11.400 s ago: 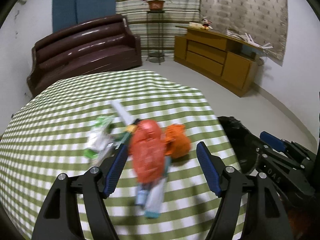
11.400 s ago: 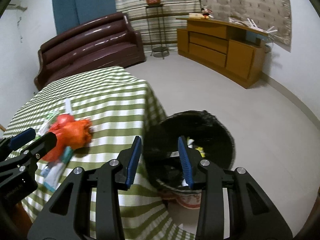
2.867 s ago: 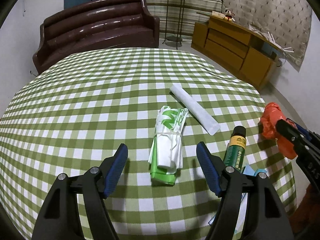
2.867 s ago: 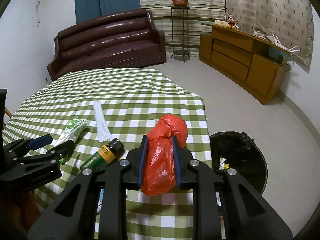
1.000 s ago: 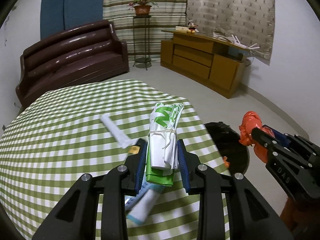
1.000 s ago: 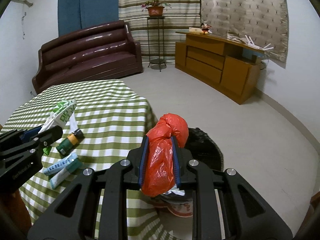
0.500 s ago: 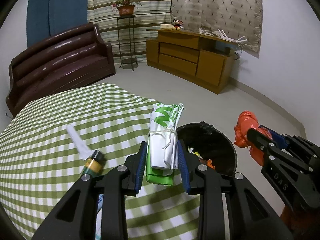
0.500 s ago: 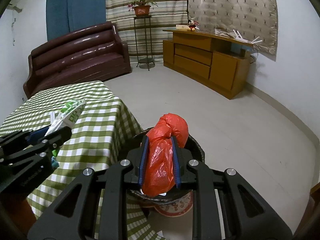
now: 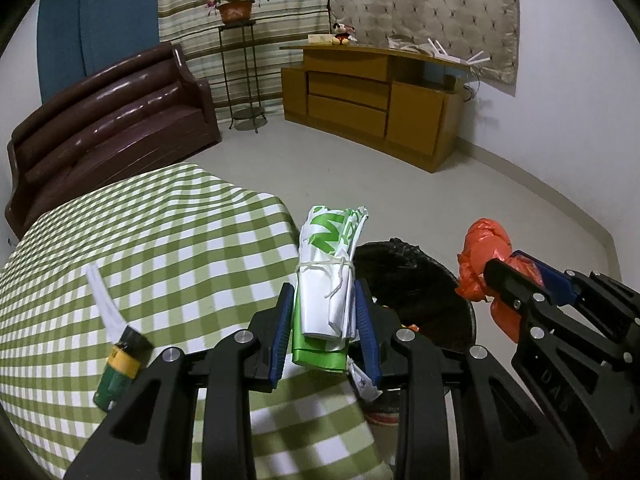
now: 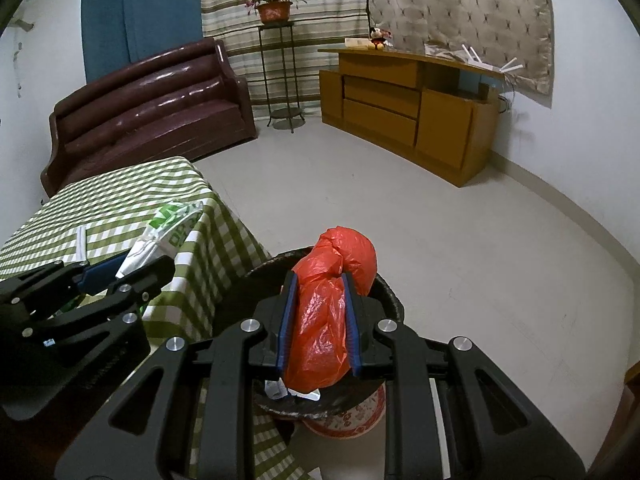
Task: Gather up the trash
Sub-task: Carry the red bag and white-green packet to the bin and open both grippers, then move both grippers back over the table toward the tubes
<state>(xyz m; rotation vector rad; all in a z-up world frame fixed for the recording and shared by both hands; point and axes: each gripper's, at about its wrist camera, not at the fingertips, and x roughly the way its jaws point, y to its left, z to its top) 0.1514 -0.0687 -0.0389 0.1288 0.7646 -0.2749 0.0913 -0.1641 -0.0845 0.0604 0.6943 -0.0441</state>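
Blue-padded jaws of the left gripper (image 9: 323, 330) clamp a tied green-and-white bag (image 9: 329, 280) at frame centre; the right gripper (image 10: 318, 320) pinches an orange plastic bag (image 10: 326, 320). Just beyond both, lower centre, sits the black-lined bin (image 10: 390, 300); at left, the checked tablecloth (image 9: 160, 240) carries a green bottle (image 9: 120, 372).

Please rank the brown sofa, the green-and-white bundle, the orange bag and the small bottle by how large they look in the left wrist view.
1. Brown sofa
2. Green-and-white bundle, enlarged by nearness to the camera
3. Orange bag, partly hidden
4. Small bottle
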